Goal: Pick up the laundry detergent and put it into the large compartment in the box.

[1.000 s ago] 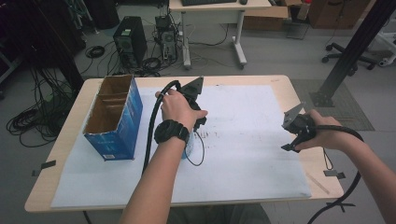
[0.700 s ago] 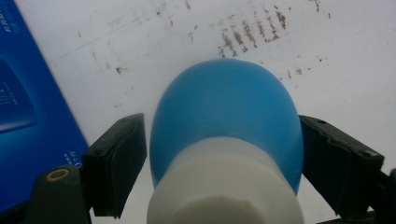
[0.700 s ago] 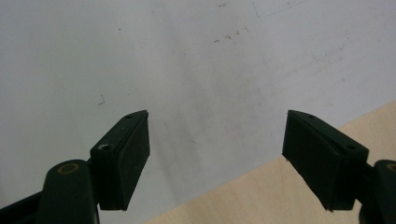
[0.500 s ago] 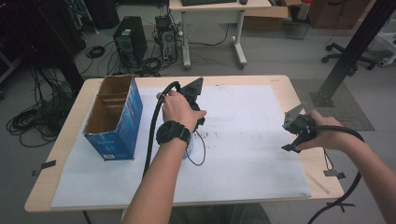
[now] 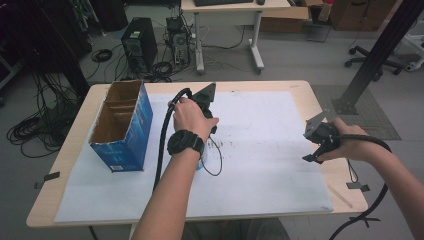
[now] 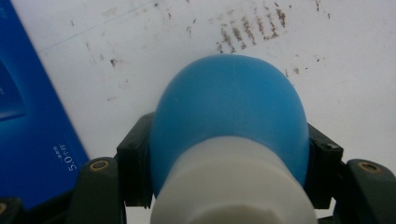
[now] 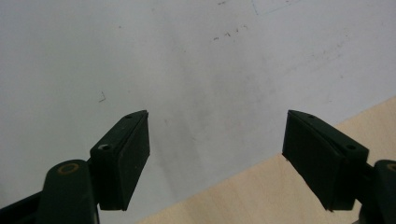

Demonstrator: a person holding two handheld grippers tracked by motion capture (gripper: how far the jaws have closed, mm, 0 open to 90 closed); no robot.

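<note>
A rounded thing with a blue end and a white body (image 6: 229, 107) sits between the jaws of my left gripper (image 6: 229, 145). The jaws have just been closing, and both pads now press on its sides. In the high view a hand and a wrist with a watch cover most of the left gripper (image 5: 207, 127), which is held over the middle left of the white paper (image 5: 260, 165). A sliver of blue shows beside that wrist. My right gripper (image 7: 217, 140) stands open with nothing between its pads (image 7: 135, 154), above the paper's edge. In the high view the right gripper (image 5: 314, 150) is at the right.
An open blue cardboard box (image 5: 125, 125) stands at the left of the wooden table (image 5: 75, 150), close to the left gripper, and its blue side (image 6: 28, 116) shows beside the held thing. A thin black cable loop (image 5: 217, 160) lies on the paper.
</note>
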